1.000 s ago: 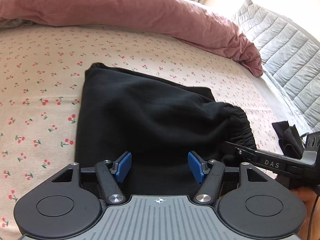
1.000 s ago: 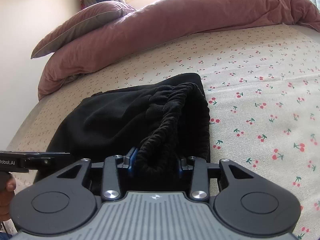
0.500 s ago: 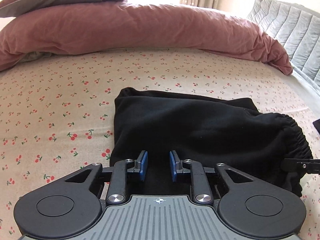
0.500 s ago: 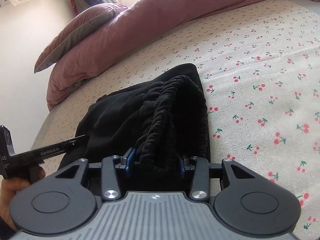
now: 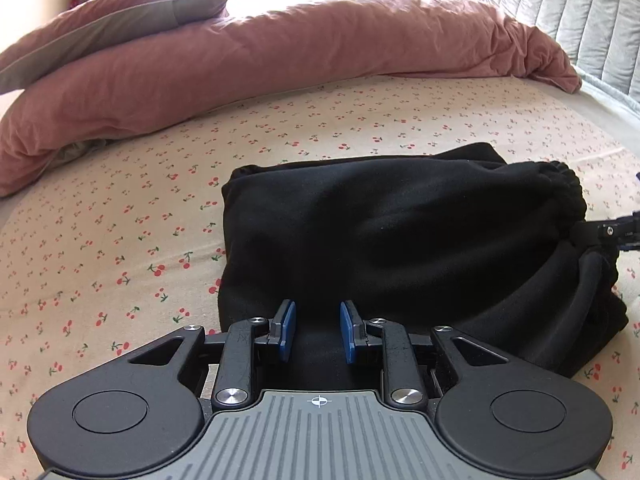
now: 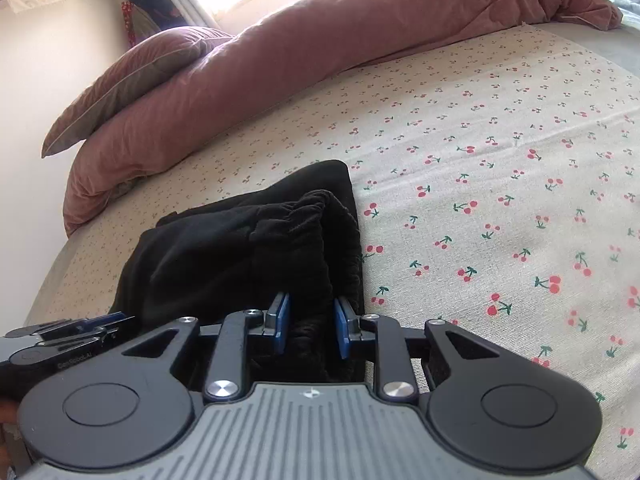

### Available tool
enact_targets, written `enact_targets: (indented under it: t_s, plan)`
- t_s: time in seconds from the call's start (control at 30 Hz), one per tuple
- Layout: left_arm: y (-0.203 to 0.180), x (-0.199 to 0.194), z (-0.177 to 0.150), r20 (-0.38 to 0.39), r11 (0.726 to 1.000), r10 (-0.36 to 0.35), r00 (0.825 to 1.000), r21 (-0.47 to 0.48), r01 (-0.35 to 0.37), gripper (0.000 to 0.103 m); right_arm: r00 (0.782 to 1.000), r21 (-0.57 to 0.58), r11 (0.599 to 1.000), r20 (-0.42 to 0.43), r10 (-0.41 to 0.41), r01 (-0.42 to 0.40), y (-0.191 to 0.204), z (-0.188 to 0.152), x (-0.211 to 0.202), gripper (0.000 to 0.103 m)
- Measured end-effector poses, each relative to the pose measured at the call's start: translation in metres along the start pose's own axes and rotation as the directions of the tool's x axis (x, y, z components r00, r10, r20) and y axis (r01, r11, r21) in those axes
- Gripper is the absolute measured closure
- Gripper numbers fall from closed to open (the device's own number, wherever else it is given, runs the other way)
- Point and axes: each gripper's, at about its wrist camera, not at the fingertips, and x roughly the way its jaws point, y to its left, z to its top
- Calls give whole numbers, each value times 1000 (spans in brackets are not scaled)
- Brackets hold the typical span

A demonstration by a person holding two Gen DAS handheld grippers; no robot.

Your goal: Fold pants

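Between the blue pads of the right gripper [image 6: 310, 328], low in the middle of the right wrist view, sits a bunched strip of black cloth: the jaws have just been closing and now pinch the near end of the pants [image 6: 248, 256], close by the gathered elastic waistband [image 6: 308, 208]. From there the waistband runs up the frame as a ribbed, puckered ridge, with a flatter layer of the same cloth under it reaching to a squared corner above.

Low in the middle of the left wrist view, the left gripper [image 5: 318, 330] has narrowed its jaws over the near edge of the pants [image 5: 380, 240]; black cloth fills the gap between the pads [image 5: 289, 328], which appear to nip it, though a clear pinch cannot be told.

Seen from here, the pants lie as a thick, folded black bundle across the centre and right of the frame, matte and soft, with rounded folded edges at left and the waistband [image 5: 568, 196] at right, where the other gripper's tip reaches it.

Around the bundle spreads the bed sheet [image 5: 100, 240], pale with small red cherries. Along the upper part of the frame lie a dusty-pink duvet [image 5: 300, 48] and, upper left, a pillow [image 5: 120, 12].
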Motion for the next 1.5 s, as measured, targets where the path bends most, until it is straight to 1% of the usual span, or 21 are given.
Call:
enact_targets:
  t_s: [0.07, 0.13, 0.17, 0.23, 0.3, 0.33, 0.4, 0.43, 0.5, 0.57, 0.6, 0.63, 0.7, 0.8, 0.97, 1.0, 1.1, 1.23, 1.33, 1.4, 1.5]
  plan:
    - [6, -1, 6, -20, 1000, -19, 1000, -15, 19, 80, 999, 44, 999, 19, 31, -32, -5, 6, -3, 87]
    - [28, -2, 17, -17, 989, -73, 997, -133, 70, 77, 996, 105, 993, 71, 53, -60, -12, 9, -9, 71]
    - [38, -3, 24, 7, 981, -65, 998, -180, 65, 76, 995, 135, 988, 87, 57, -69, -16, 10, -10, 67]
    - [55, 0, 38, 44, 976, -19, 999, -217, 28, 77, 992, 185, 979, 105, 70, -88, -22, 13, -8, 51]
    - [67, 15, 50, 44, 972, -6, 999, -236, 16, 70, 993, 199, 976, 104, 64, -83, -23, 15, 0, 46]
    - [71, 24, 54, 36, 967, 0, 999, -253, 9, 66, 993, 198, 977, 97, 63, -81, -23, 15, 6, 44]
    - [73, 45, 60, 18, 963, -7, 1000, -271, 12, 46, 993, 200, 976, 92, 71, -89, -21, 16, 16, 40]
    - [72, 58, 64, -1, 966, -20, 1000, -258, 20, 42, 993, 202, 975, 91, 78, -95, -21, 17, 20, 39]
    - [69, 75, 67, -31, 974, -13, 999, -228, 6, 26, 991, 183, 977, 100, 87, -104, -19, 21, 26, 40]
    - [71, 89, 66, -44, 972, -23, 999, -235, 12, 23, 993, 141, 987, 104, 64, -78, -13, 23, 32, 50]
    - [72, 92, 65, -50, 967, -40, 998, -253, 26, 31, 994, 104, 993, 104, 45, -56, -8, 24, 34, 60]
    - [74, 95, 64, -42, 963, -72, 997, -265, 58, 45, 993, 66, 997, 111, 37, -45, -4, 25, 36, 75]
    - [73, 91, 65, -38, 968, -69, 997, -245, 58, 81, 991, 23, 999, 127, 37, -40, 4, 30, 35, 92]
    - [73, 84, 66, -23, 961, -37, 999, -273, 29, 90, 985, -54, 997, 157, 65, -57, 16, 36, 30, 98]
    - [80, 72, 63, 32, 944, -9, 999, -330, 19, 92, 956, -126, 984, 250, 152, -123, 24, 43, 12, 103]
    - [79, 71, 63, 38, 946, -2, 999, -324, 14, 92, 961, -127, 986, 241, 137, -108, 23, 43, 13, 103]
    - [74, 72, 61, 39, 949, 14, 999, -316, -1, 90, 990, -141, 990, 142, -9, 29, 12, 40, 38, 97]
    - [65, 73, 56, 30, 953, 60, 998, -298, -48, 81, 993, -111, 992, 112, -46, 59, 4, 34, 38, 87]
    - [65, 63, 58, 37, 954, 82, 996, -293, -67, 77, 984, -175, 976, 144, -103, 128, 16, 33, 24, 72]
    - [61, 53, 60, 44, 958, 112, 993, -270, -96, 77, 970, -230, 956, 199, -136, 182, 28, 32, 11, 73]
    - [46, 31, 63, 79, 963, 203, 976, -198, -185, 76, 957, -290, 939, 272, -103, 184, 45, 29, -13, 74]
